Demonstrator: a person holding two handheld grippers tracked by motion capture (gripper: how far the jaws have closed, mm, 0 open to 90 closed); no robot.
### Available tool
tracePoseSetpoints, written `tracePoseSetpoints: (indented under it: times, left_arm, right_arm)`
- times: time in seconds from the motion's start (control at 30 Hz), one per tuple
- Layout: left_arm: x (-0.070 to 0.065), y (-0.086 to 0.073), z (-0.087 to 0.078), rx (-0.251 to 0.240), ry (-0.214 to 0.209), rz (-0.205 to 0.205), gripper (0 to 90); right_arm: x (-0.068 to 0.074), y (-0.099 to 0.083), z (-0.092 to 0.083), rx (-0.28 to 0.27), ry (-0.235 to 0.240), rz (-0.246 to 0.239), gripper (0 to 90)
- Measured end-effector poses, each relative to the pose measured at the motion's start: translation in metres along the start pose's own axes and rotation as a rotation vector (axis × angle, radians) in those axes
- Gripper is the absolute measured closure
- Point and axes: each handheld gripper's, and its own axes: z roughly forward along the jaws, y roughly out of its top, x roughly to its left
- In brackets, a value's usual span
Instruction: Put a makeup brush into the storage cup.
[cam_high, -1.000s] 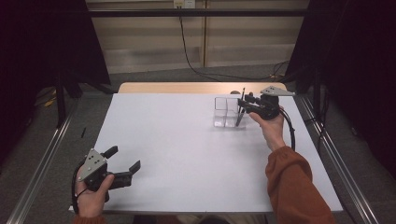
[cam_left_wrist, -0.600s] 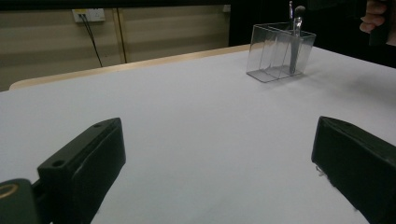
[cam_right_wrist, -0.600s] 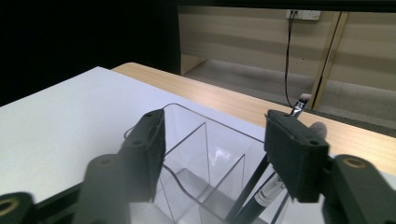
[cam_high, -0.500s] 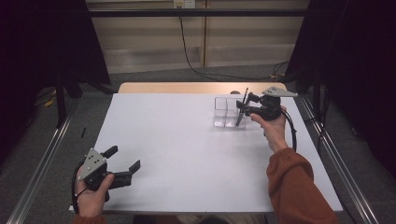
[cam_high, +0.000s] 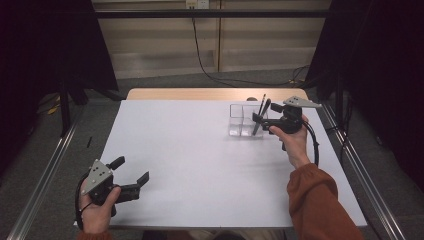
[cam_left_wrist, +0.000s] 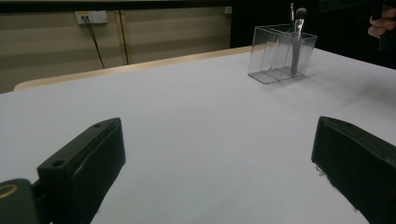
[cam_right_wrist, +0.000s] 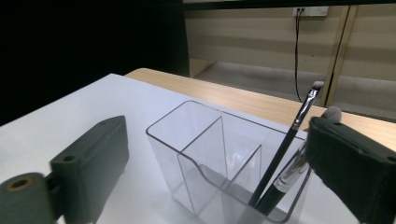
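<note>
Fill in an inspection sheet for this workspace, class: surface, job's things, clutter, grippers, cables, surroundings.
Surface: white table, bare except for the holder.
Job's things: clear divided holder stands upright; two makeup brushes lean in one end compartment.
Clutter: nothing seen.
Grippers: left gripper open, resting near the table's front edge; right gripper at the holder, jaws just opened, apart from the brushes.
Cables: black cable trails from the right gripper; wall cable hangs from a socket.
Surroundings: dark curtains, beige wall.
</note>
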Motion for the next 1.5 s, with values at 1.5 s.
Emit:
tracePoseSetpoints:
  times: [1.5]
  left_arm:
    - [-0.001,0.0,-0.002,-0.025,0.005,0.0,3.0]
  right_arm:
    - [0.032,-0.032,-0.069,-0.042,-0.056,-0.033,0.5]
